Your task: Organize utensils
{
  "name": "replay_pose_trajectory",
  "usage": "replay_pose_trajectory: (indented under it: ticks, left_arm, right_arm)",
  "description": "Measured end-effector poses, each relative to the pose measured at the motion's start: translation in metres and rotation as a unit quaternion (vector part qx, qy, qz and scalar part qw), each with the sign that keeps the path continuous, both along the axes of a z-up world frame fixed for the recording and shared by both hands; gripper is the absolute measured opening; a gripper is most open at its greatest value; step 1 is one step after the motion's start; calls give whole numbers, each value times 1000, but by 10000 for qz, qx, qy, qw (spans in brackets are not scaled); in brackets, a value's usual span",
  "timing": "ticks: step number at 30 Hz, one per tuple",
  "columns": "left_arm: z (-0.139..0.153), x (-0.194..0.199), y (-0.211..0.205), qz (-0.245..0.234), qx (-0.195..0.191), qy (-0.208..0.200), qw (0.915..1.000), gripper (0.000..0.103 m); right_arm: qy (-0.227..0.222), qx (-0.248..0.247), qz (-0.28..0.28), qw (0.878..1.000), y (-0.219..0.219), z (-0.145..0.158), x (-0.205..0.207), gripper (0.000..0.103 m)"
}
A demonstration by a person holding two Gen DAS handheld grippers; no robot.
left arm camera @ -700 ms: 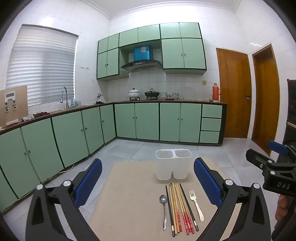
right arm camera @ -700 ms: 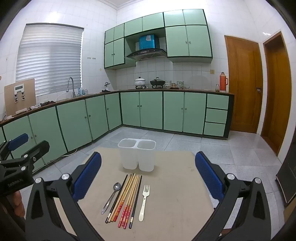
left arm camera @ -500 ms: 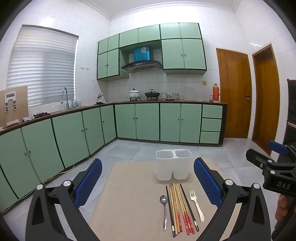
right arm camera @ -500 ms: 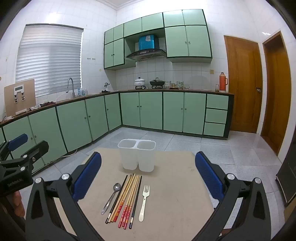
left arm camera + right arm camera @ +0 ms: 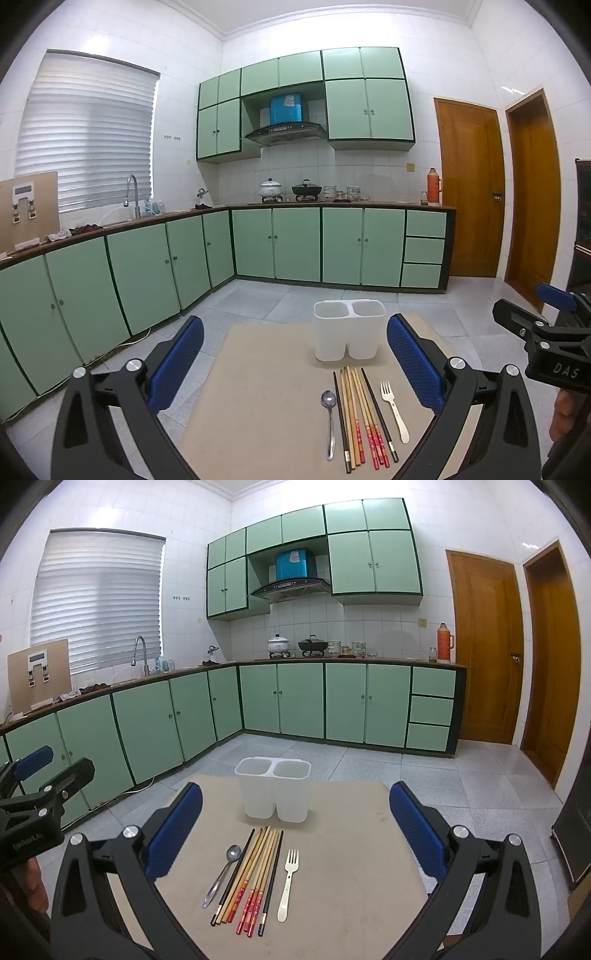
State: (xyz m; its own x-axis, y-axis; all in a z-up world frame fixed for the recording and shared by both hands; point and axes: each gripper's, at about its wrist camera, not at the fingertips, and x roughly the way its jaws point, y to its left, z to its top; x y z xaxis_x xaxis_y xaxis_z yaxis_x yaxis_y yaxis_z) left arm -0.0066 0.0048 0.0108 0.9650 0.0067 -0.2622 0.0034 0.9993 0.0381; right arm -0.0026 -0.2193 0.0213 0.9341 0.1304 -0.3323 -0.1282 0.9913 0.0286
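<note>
nothing has shifted: both grippers, left point(image 5: 294, 363) and right point(image 5: 295, 829), hang wide open, empty; metal spoon point(image 5: 222, 875), chopsticks point(image 5: 251, 877), cream plastic fork point(image 5: 288, 882) unsorted.

Walls: glossy white tiles point(image 5: 424, 162).
Floor: pale grey speckled tiles point(image 5: 461, 775).
Cabinets: mint-green doors with dark trim point(image 5: 295, 243), in an L along two walls, with more above.
Window: white slatted blind point(image 5: 88, 129).
Doors: two brown wooden doors point(image 5: 469, 184).
</note>
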Motion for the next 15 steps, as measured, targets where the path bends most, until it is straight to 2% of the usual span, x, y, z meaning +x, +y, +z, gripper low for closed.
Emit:
replay_pose_trajectory:
  ticks: [15]
  left_arm:
    - [-2,-1,1,6,3,-18,10000,97]
  right_arm:
    - [1,7,1,10000,2,0,0,98]
